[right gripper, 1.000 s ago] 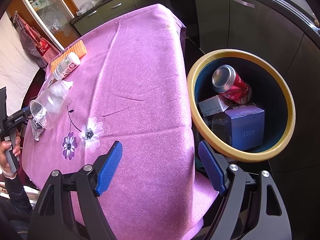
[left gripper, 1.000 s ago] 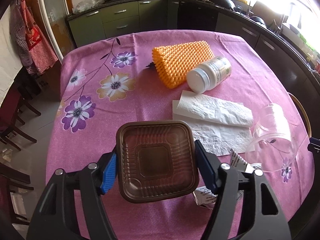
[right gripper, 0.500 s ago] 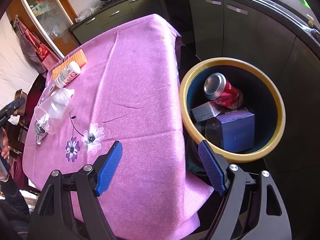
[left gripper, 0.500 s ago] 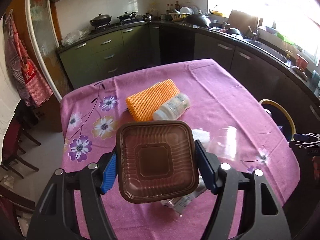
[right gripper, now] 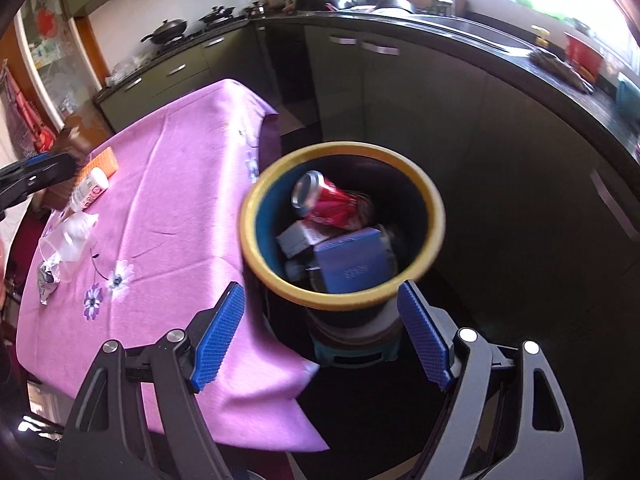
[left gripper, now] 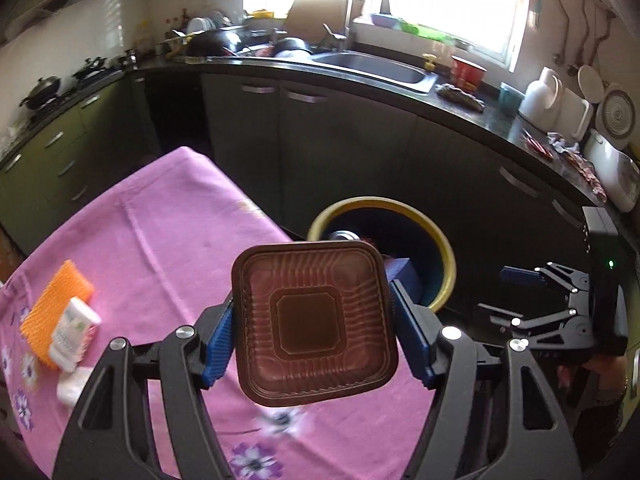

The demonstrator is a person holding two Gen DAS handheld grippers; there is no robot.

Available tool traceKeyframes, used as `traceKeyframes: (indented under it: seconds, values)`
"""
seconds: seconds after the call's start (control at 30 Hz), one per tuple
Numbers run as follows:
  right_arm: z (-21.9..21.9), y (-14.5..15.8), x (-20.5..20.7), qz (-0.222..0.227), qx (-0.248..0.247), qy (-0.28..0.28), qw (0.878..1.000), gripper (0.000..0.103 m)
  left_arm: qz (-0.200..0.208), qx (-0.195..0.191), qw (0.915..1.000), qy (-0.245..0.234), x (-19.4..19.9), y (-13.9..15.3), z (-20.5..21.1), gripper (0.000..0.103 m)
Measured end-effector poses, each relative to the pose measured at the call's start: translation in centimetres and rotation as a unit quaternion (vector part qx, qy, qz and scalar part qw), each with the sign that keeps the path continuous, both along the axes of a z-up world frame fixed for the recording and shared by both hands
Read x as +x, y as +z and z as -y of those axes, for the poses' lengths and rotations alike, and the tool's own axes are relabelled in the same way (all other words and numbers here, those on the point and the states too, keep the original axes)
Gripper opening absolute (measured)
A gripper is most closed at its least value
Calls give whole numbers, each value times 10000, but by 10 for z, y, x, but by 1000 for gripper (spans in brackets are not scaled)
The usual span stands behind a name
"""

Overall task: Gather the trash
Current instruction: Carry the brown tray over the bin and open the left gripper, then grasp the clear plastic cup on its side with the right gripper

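The left hand-held gripper [left gripper: 314, 334] clamps the brown square plastic tray [left gripper: 314, 320]; the right hand-held gripper [right gripper: 320, 334] stands wide, empty. Early release risks missing the yellow-rimmed round bin [left gripper: 446, 256].

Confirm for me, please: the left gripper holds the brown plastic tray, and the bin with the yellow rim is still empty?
Not quite. The left gripper does hold the brown plastic tray, but the right wrist view shows the bin already contains a red can and a blue box.

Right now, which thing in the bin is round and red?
The red can, lying on its side at the top of the heap in the yellow-rimmed bin. The blue box and grey box below it are square-edged.
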State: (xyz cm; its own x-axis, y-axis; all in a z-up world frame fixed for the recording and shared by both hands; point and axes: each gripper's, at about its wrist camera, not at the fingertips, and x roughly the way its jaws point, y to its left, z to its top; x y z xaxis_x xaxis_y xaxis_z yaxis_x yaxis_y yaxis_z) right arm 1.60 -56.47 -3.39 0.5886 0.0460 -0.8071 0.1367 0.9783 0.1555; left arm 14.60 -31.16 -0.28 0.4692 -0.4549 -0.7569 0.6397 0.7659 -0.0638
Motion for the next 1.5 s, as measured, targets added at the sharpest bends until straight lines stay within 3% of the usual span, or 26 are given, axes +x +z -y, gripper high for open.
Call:
traceKeyframes:
  seconds: [0.1, 0.3, 0.4, 0.5, 0.63, 0.73, 0.83, 0.93, 1.07, 1.17, 1.3, 1.4, 1.5]
  values:
    - [18, -2, -12, 5, 51, -147, 9999, 78, -214, 38, 9988, -432, 10, -18, 58, 67]
    - [44, -5, -32, 33, 169, -423, 9990, 79, -566, 312, 9954, -712, 41, -60, 142, 67]
    - [49, -6, -35, 4, 186, -470, 9987, 79, -607, 443, 9950, -654, 55, -79, 164, 70]
    - [50, -6, -36, -22, 186, -460, 9988, 80, -685, 400, 9954, -545, 67, -92, 175, 86]
    - [46, -3, -36, 11, 181, -402, 9990, 80, -728, 255, 9956, -533, 67, -87, 168, 86]
    - [42, -1, -37, 13, 174, -366, 9992, 80, -580, -5, 9962, -656, 52, -59, 140, 86]
    - [34, -2, -33, 16, 212, -284, 9994, 81, -376, -324, 9963, -702, 29, -21, 87, 93]
    - [18, -1, -23, -10, 213, -88, 9997, 81, -138, -390, 9972, -625, 10, 7, 30, 94]
    - [-21, 5, -3, 5, 141, 309, 9994, 81, 503, -481, 9976, -5, -11, 34, -77, 97]
    - [-66, 13, 18, 90, 119, 860, 9962, 81, 924, -411, 9920, 750, -19, 38, -157, 97]
    - [-135, 19, 47, 160, 131, 1694, 9853, 81, 1257, -220, 9755, 1792, -15, 26, -249, 97]
    - [-192, 22, 69, 208, 188, 2433, 9695, 81, 1268, -329, 9632, 2347, -1, 10, -306, 97]
    - [-244, 26, 86, 344, 212, 3341, 9417, 84, 1155, -655, 9558, 2623, 14, -8, -349, 97]
